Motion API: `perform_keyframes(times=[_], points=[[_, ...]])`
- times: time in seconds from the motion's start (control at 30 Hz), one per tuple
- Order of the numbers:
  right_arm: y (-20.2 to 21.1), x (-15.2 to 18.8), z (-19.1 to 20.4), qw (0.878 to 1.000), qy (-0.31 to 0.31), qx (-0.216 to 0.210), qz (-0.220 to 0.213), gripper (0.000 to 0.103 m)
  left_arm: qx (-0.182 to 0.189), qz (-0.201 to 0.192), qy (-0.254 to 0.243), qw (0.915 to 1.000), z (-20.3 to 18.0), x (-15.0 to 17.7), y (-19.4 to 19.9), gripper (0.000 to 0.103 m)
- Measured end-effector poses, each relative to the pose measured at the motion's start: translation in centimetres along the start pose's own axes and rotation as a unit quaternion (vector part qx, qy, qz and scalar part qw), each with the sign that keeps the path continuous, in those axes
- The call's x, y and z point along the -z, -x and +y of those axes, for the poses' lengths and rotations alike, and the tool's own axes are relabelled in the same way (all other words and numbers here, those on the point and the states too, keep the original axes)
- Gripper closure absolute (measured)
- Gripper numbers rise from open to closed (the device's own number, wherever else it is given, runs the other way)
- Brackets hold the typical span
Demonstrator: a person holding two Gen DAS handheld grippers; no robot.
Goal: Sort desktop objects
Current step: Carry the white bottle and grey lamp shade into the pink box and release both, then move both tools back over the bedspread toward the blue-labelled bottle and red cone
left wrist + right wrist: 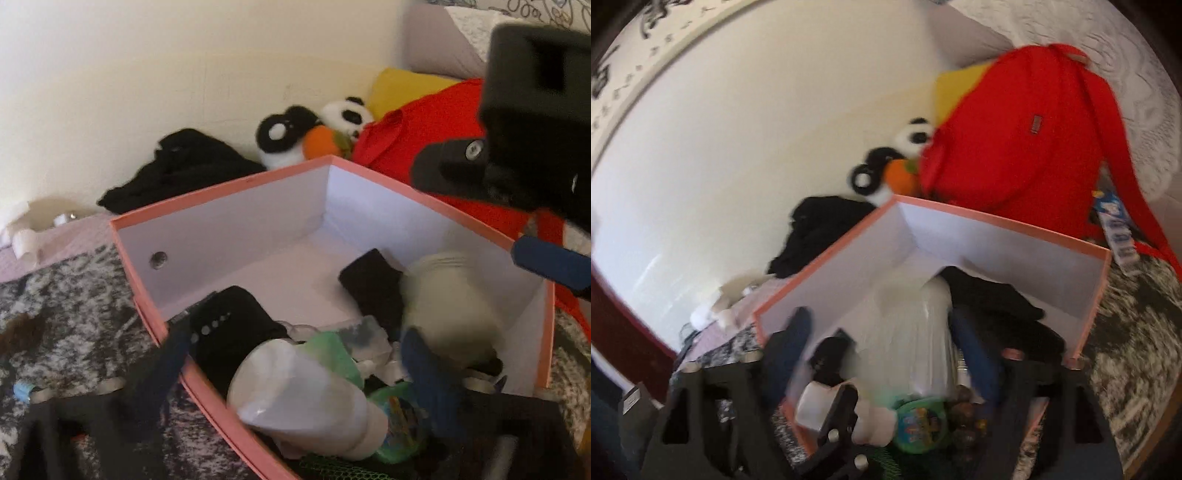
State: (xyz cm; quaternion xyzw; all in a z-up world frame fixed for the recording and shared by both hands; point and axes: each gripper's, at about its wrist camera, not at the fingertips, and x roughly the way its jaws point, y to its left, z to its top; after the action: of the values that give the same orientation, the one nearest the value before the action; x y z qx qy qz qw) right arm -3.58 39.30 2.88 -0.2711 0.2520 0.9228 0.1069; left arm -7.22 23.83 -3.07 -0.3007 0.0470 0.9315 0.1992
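A pink box with white inside walls (236, 221) (1008, 236) lies on a mottled black-and-white cover. Inside lie black cloth items (236, 332), a white bottle (306, 395), a pale jar (447, 306) (919, 332), green packaging (336, 354) and a round green toy (919, 424). My left gripper (295, 354) hovers open over the box's near end, its blue fingers either side of the bottle. My right gripper (882, 347) is open, its blue fingers flanking the pale jar; whether they touch it is blurred. The right gripper's body shows in the left wrist view (535, 122).
A red backpack (1027, 136) (424, 147), a yellow cushion (402, 88), a panda plush with an orange ball (314, 129) (897, 162) and black clothing (181, 170) lie along the wall behind the box. A blue-white packet (1115, 229) lies at the right.
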Motion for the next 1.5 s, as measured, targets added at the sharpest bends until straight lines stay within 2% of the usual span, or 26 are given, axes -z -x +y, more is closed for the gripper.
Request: perform_keyframes(times=[0.17, 0.37, 0.53, 0.6, 0.7, 0.8, 0.93, 1.07, 1.1, 1.17, 1.27, 1.3, 1.37, 1.5], points=[[1.2, -0.2, -0.2, 1.0, -0.015, -0.011, -0.019, 0.012, 0.0, 0.002, 0.019, 0.9998, 0.5, 0.0, 0.1, 0.0], [1.6, 0.2, 1.0, 1.0, -0.001, -0.015, -0.023, 0.012, -0.002, -0.005, 0.045, 0.999, 1.6, -0.2, 0.6, 0.0], [1.8, 0.3, 2.2, 0.999, -0.003, -0.032, -0.022, 0.012, -0.003, -0.014, 0.094, 0.9954, 4.4, -0.1, 1.8, 0.0], [2.1, 0.2, 3.3, 0.998, -0.008, -0.061, -0.022, 0.012, -0.01, -0.018, 0.122, 0.9924, 6.4, 0.0, 2.8, 0.0], [2.8, 0.5, 6.1, 0.994, 0.02, -0.1, -0.025, 0.012, -0.043, -0.014, 0.153, 0.9872, 10.2, 0.8, 4.2, 0.0], [2.9, 1.9, 9.7, 0.988, 0.066, -0.136, -0.014, 0.012, -0.096, 0.003, 0.198, 0.9754, 15.8, 2.6, 5.1, 0.0], [0.4, 4.6, 12.8, 0.981, 0.095, -0.165, 0.043, 0.012, -0.173, 0.045, 0.242, 0.9537, 23.7, 6.4, 5.4, 0.0], [-4.3, 8.1, 14.7, 0.973, 0.111, -0.167, 0.117, 0.012, -0.186, 0.05, 0.317, 0.9289, 29.7, 9.1, 5.7, 0.0], [-5.5, 9.0, 15.2, 0.97, 0.115, -0.167, 0.136, 0.012, -0.186, 0.056, 0.326, 0.925, 30.7, 9.3, 5.2, 0.0], [-7.8, 10.8, 16.2, 0.963, 0.122, -0.168, 0.173, 0.013, -0.182, 0.063, 0.33, 0.9241, 31.7, 9.0, 4.1, 0.0], [-11.3, 13.0, 16.9, 0.954, 0.128, -0.161, 0.22, 0.019, -0.153, 0.091, 0.309, 0.9343, 31.6, 7.7, 1.1, 0.0], [-12.1, 13.4, 16.9, 0.953, 0.127, -0.158, 0.225, 0.02, -0.137, 0.101, 0.31, 0.9354, 31.7, 7.5, 0.2, 0.0], [-13.7, 14.3, 17.0, 0.951, 0.127, -0.151, 0.236, 0.021, -0.109, 0.132, 0.321, 0.9312, 31.8, 7.2, -2.2, 0.0], [-15.3, 15.9, 17.9, 0.948, 0.158, -0.138, 0.24, 0.022, -0.081, 0.182, 0.325, 0.9245, 31.5, 7.5, -5.7, 0.0]])
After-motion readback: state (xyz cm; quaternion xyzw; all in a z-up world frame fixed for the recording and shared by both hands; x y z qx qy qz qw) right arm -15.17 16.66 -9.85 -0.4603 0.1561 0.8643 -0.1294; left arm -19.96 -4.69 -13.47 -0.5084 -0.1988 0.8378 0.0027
